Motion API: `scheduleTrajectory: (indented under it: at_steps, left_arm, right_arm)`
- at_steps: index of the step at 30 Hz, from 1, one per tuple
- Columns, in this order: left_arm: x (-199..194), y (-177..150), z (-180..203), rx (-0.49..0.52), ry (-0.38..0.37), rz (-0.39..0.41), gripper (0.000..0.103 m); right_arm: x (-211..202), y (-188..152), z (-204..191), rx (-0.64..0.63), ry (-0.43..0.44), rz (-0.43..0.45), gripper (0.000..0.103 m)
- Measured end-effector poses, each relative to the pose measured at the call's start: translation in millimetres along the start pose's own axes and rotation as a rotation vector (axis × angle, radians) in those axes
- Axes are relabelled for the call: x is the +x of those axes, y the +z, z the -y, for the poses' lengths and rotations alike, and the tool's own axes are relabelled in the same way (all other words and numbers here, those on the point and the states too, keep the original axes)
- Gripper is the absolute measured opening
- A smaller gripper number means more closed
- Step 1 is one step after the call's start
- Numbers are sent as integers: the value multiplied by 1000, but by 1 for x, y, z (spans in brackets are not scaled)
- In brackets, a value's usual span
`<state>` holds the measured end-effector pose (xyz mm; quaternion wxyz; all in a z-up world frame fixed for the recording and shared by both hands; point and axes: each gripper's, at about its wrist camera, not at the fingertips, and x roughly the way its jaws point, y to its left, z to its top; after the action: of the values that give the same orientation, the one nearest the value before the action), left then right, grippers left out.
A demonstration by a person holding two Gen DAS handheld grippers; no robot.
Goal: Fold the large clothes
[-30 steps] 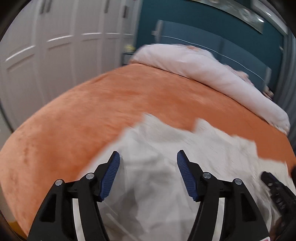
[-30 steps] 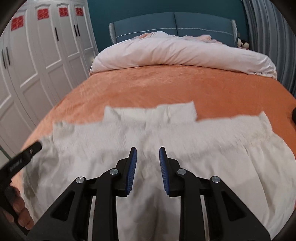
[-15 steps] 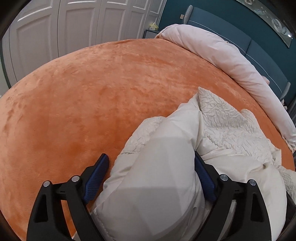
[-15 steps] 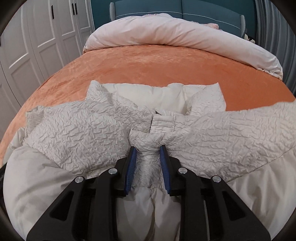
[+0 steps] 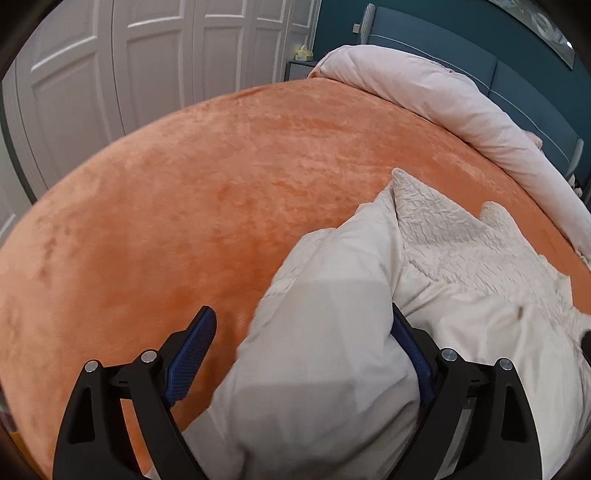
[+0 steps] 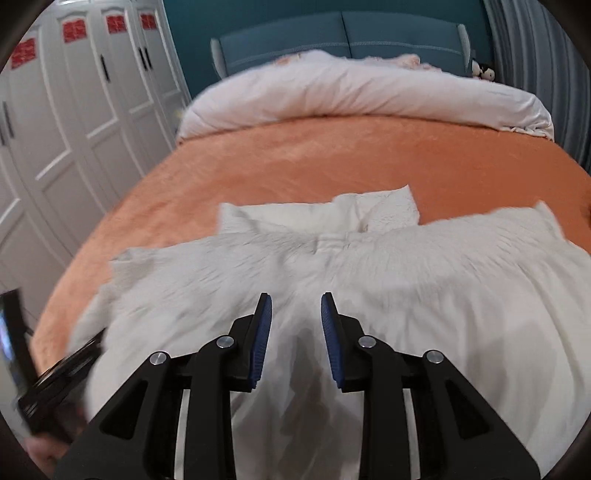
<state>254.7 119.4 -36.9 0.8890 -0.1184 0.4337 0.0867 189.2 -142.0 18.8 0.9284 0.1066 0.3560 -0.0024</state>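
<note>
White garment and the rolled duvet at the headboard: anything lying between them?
Nothing but bare orange blanket between the white garment and the rolled duvet. The right wrist view shows that stretch best; the left wrist view agrees.

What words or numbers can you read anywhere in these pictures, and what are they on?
None can be read.
Red stickers on the tops of the white wardrobe doors: they may carry marks, but they are too blurred to read.
White garment, orange bedspread, pale duvet and both grippers' fingers: no writing shows.
</note>
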Motion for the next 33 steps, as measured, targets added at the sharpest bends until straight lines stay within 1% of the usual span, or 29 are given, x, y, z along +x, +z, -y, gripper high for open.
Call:
scheduleTrajectory:
  at_steps: [2, 5, 6, 8, 9, 11, 13, 15, 16, 18, 20, 21, 22, 23, 24, 27, 29, 30, 33]
  left_arm:
    - [-13, -2, -5, -23, -15, -16, 87]
    - [-34, -6, -12, -34, -36, -17, 86]
    - [-45, -8, -17, -38, -50, -12, 86]
    - [-61, -14, -29, -45, -72, -12, 87]
    - [-71, -18, -39, -57, -86, -19, 87]
    - [-81, -24, -54, -78, -86, -31, 87]
    - [-96, -36, -81, -128, -84, -50, 87]
    - [-108, -49, -96, -146, -70, -64, 87]
    - [-114, -58, -100, -141, -60, -73, 87]
    - [-126, -78, -103, -107, -52, -89, 87]
    - [-129, -95, -99, -67, -56, -113, 87]
    - [-128, -107, -94, -50, -66, -140, 87]
    - [-127, -114, -89, -47, -82, -165, 87]
    - [-127, -117, -87, -53, -97, -176, 87]
    - [-128, -118, -84, -67, -118, -171, 87]
    - [-129, -104, -76, -86, -134, -109, 87]
    - [-124, -93, -74, -105, -130, -84, 87]
    - [-116, -85, -75, -132, -141, -82, 87]
    - [-94, -75, -78, -187, -133, -110, 87]
  right_arm:
    - [-10, -20, -8, -36, 8, -27, 28]
    - [0, -49, -13, -69, -3, -97, 29]
    - [1, -56, -14, -90, -9, -93, 29]
    - [-2, -53, -16, -97, -16, -104, 28]
    - [-8, -47, -14, -66, 0, -120, 29]
    - [-22, -44, -12, -30, 47, -116, 29]
    - [-39, -50, -12, -57, 42, -100, 30]
    - [-54, -70, -10, -78, 52, -113, 30]
    - [-58, -81, -11, -86, 58, -124, 30]
    - [-64, -111, -13, -143, 43, -154, 29]
    - [-69, -132, -20, -227, 6, -122, 29]
    - [-73, -139, -28, -291, -27, -105, 29]
    - [-76, -141, -35, -330, -50, -106, 29]
    - [-80, -139, -40, -340, -50, -117, 29]
    - [-85, -136, -41, -329, -29, -123, 29]
    - [-102, -118, -36, -244, 28, -93, 29]
    - [-104, -100, -29, -176, 40, -79, 29]
    - [-102, -91, -25, -150, 35, -71, 29]
    - [-90, -68, -20, -83, 23, -59, 30]
